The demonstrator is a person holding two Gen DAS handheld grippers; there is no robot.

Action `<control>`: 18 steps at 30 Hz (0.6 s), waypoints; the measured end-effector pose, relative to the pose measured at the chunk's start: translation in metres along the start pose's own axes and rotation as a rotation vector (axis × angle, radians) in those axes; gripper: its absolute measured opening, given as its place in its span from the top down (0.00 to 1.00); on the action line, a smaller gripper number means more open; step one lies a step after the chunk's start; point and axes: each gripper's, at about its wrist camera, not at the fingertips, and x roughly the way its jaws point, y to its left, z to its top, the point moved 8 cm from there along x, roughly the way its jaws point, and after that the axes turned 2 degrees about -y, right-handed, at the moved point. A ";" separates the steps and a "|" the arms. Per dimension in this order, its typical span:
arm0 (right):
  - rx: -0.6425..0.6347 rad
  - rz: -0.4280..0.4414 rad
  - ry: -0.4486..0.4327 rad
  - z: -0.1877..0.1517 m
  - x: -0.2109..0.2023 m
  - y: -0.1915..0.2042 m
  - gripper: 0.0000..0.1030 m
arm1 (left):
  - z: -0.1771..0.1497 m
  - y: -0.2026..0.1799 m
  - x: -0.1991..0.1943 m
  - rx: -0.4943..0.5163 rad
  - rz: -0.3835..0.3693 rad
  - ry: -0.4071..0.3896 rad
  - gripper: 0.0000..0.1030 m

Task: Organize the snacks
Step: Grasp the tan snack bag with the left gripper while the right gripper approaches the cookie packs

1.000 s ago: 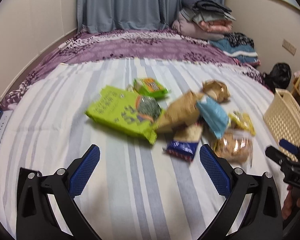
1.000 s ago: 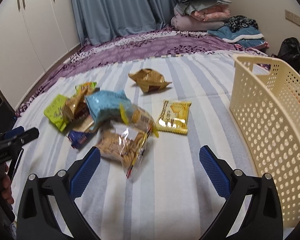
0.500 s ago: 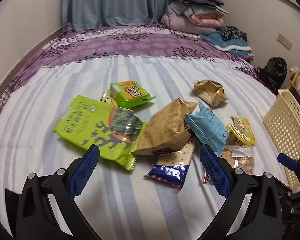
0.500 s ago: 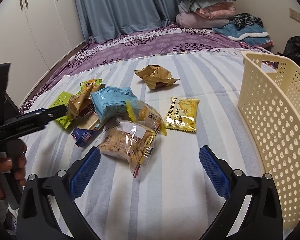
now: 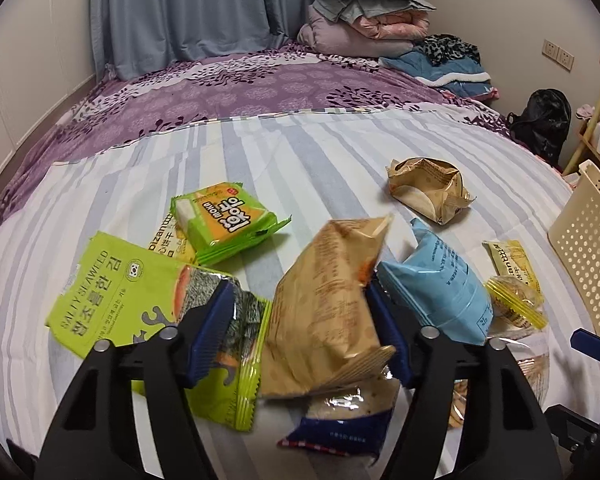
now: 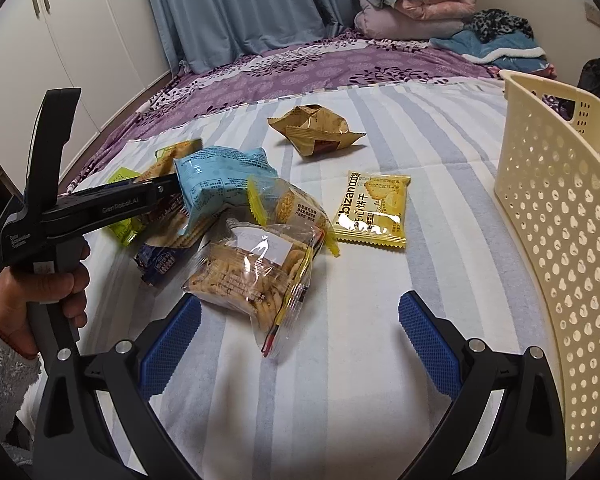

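My left gripper [image 5: 300, 300] reaches down over a tan snack bag [image 5: 324, 312] and its jaws are closing. The bag is between them; the right pad touches its edge, while the left pad still lies over the green seaweed pack [image 5: 116, 300], apart from the bag. A blue bag [image 5: 440, 292] lies just right of it and a navy cracker pack [image 5: 340, 420] lies underneath. My right gripper [image 6: 300, 304] stands open and empty above the striped sheet, just short of a clear cookie bag [image 6: 252, 276]. A cream perforated basket [image 6: 560, 200] stands at the right.
A green-orange packet [image 5: 224, 216], a crumpled tan wrapper [image 6: 316, 128] and a yellow biscuit packet [image 6: 372, 208] lie apart on the bed. A person's hand [image 6: 40, 292] holds the left gripper's handle. Folded bedding [image 5: 364, 12] is stacked at the far end.
My left gripper has moved forward and down onto the snack pile, and its jaws have narrowed around the tan bag. My right gripper has sunk a little toward the cookie bag.
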 end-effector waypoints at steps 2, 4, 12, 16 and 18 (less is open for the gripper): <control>0.004 0.000 -0.001 0.003 0.001 -0.002 0.05 | 0.001 -0.001 0.004 0.001 -0.013 0.005 0.44; 0.005 0.000 -0.006 0.009 0.003 -0.003 0.05 | -0.001 0.001 0.008 -0.009 -0.022 0.014 0.50; 0.013 0.000 -0.018 0.039 0.021 -0.005 0.09 | 0.000 0.013 0.001 -0.042 -0.036 -0.001 0.59; -0.010 0.005 0.004 0.045 0.037 0.002 0.24 | -0.003 0.020 -0.003 -0.055 -0.036 -0.005 0.59; -0.009 0.012 0.013 0.046 0.043 0.005 0.26 | -0.004 0.020 -0.004 -0.056 -0.041 -0.003 0.59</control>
